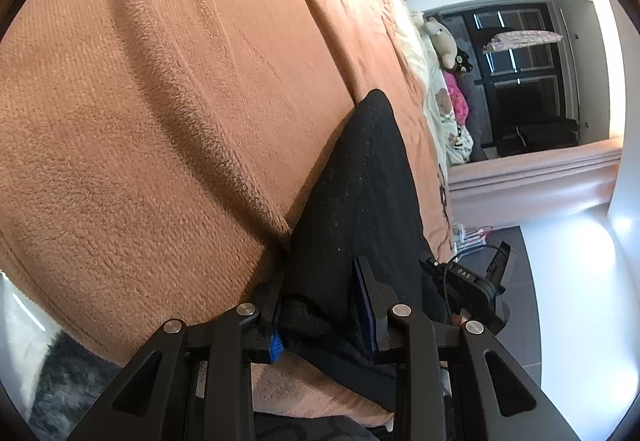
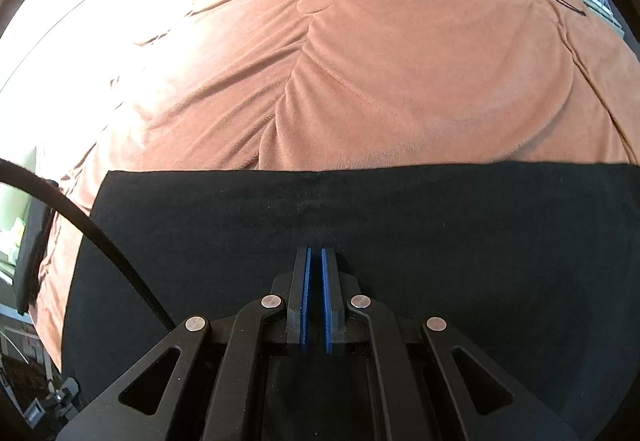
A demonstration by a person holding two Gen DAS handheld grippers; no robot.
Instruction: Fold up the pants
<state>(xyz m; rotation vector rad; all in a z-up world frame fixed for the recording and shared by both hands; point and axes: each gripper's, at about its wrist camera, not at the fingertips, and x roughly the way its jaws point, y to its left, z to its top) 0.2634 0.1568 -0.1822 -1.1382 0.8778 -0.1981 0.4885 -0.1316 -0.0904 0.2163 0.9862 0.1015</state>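
Note:
The black pants [image 2: 360,225] lie spread flat across a salmon fleece blanket [image 2: 380,81] on a bed. My right gripper [image 2: 316,251] is shut, with its tips down on the middle of the pants, where the cloth puckers slightly. I cannot tell whether any cloth is pinched there. In the left wrist view the pants [image 1: 360,177] run away as a narrow dark strip along the bed's edge. My left gripper [image 1: 320,281] is shut on a bunched end of them, and the cloth fills the gap between its fingers.
The blanket [image 1: 160,101] covers most of the bed, with cream bedding and soft toys [image 1: 444,41] at the far end. A black cable [image 2: 100,237] crosses the right wrist view at lower left. Dark floor tiles [image 1: 516,249], a window and curtains lie beyond the bed edge.

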